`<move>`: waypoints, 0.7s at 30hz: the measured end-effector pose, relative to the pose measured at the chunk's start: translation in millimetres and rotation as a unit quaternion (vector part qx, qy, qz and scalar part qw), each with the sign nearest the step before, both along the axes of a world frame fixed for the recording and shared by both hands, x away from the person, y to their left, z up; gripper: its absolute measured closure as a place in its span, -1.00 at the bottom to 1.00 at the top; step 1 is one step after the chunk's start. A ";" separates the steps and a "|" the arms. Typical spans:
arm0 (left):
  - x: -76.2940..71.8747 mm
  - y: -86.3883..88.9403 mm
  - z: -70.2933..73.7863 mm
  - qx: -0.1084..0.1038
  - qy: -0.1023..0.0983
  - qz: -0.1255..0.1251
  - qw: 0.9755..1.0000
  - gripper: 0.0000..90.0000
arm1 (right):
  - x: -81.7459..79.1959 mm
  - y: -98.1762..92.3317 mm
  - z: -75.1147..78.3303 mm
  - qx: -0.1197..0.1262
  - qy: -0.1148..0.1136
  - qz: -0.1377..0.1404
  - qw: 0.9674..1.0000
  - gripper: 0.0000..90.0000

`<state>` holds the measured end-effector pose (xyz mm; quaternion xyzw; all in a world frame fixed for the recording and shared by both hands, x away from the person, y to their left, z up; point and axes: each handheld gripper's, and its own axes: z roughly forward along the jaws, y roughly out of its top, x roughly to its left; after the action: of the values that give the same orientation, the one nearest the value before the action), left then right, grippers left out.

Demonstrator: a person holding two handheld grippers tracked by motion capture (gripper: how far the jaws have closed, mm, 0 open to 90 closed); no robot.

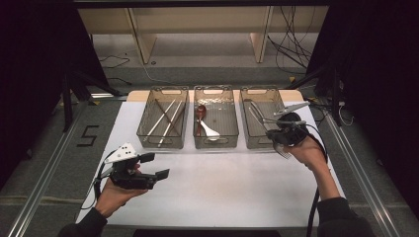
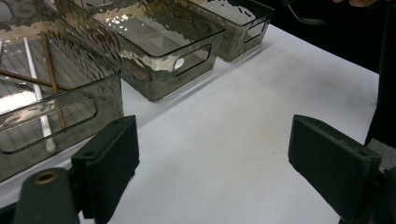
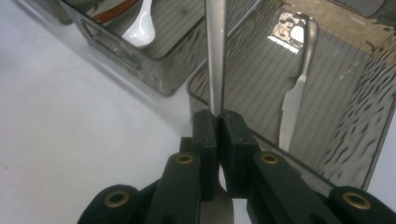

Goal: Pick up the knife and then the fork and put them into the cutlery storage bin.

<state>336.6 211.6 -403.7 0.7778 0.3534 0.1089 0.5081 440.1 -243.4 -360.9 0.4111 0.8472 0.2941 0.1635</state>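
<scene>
**Ana:** Starting from the high view, what do you make out?

**Ben:** Three smoked plastic bins stand in a row at the far side of the white table (image 1: 217, 182); the left bin (image 1: 164, 117) holds chopsticks (image 1: 165, 121), the middle bin (image 1: 215, 117) a white spoon (image 1: 209, 130) and a reddish-brown one (image 1: 200, 113), the right bin (image 1: 262, 118) a knife (image 1: 255, 117). The right gripper (image 1: 282, 140) hangs at the near edge of that right bin, clenched on a fork (image 1: 283, 152); the tines stick out below the hand, toward the person. The left gripper (image 1: 154, 166) sits low at the near left of the table, well apart from the bins, jaws spread with nothing between them.

**Ana:** And the left gripper view?

**Ben:** Both black jaws stand wide over bare white tabletop; the left bin (image 2: 51, 98) with its chopsticks (image 2: 49, 70) lies just beyond one jaw, the other two bins recede behind it.

**Ana:** The right gripper view?

**Ben:** The pads are pressed together on the fork's (image 3: 215, 56) slim metal handle, which runs straight up from between them; it hovers over the near wall of the right bin (image 3: 243, 70); inside lies the knife (image 3: 294, 107), its blade pointing toward the gripper; the white spoon (image 3: 140, 25) shows in the middle bin (image 3: 154, 70) off to one side.
</scene>
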 end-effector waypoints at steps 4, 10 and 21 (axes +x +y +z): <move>0.0 -0.4 0.0 -0.001 0.000 0.000 1.000 -0.65 | 13.4 1.1 5.4 0.006 -0.002 -0.009 1.000 0.90; 0.4 0.1 0.2 -0.002 0.000 -0.002 1.000 -0.65 | 36.4 3.4 15.2 0.008 0.002 -0.029 1.000 0.90; -0.1 0.0 0.5 -0.006 0.000 -0.001 1.000 -0.65 | 63.4 7.8 24.0 0.007 0.008 -0.057 0.998 0.90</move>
<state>336.5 211.6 -403.3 0.7749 0.3536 0.1065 0.5131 503.4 -235.5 -337.0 0.4620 0.8219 0.2868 0.1699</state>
